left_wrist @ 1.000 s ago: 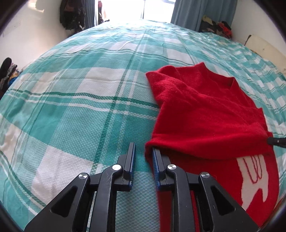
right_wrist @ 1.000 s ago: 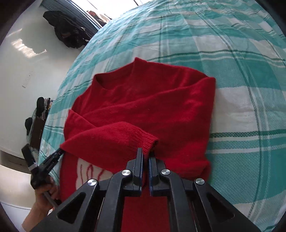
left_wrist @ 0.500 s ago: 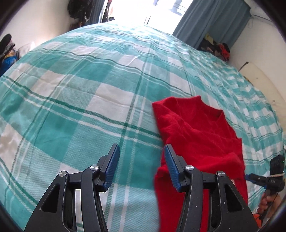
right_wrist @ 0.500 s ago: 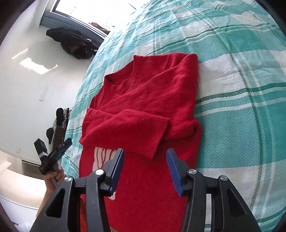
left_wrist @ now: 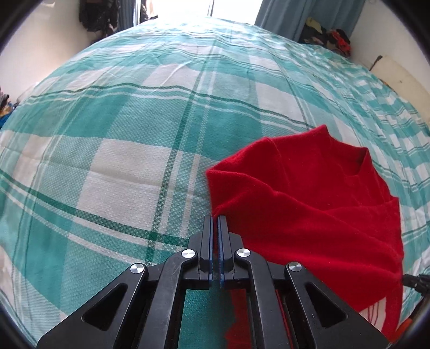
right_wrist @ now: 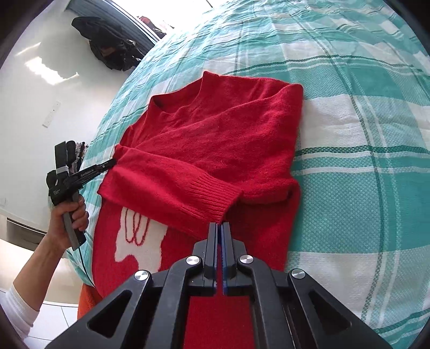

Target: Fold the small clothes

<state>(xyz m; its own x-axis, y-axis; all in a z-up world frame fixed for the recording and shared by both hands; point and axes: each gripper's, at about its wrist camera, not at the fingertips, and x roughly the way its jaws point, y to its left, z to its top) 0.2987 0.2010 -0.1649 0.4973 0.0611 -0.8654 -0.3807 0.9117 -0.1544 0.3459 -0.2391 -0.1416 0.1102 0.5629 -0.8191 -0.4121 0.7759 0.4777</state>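
A red knitted sweater (right_wrist: 220, 134) with a white pattern lies on the bed, both sleeves folded across its chest. My left gripper (left_wrist: 215, 218) is shut on the sweater's left folded edge (left_wrist: 295, 204). In the right wrist view the left gripper (right_wrist: 111, 162) pinches that same edge at the far left. My right gripper (right_wrist: 220, 224) is shut on the ribbed sleeve cuff (right_wrist: 215, 198), low over the sweater's middle.
The bed carries a teal and white checked cover (left_wrist: 134, 134). Dark clothes (right_wrist: 113, 51) hang on the white wall beyond the bed. A blue curtain (left_wrist: 309, 16) and a clothes pile (left_wrist: 330, 37) stand at the far side.
Both grippers were open above the sweater half a second ago. Both have come down and shut, the left on the folded edge, the right on the cuff.
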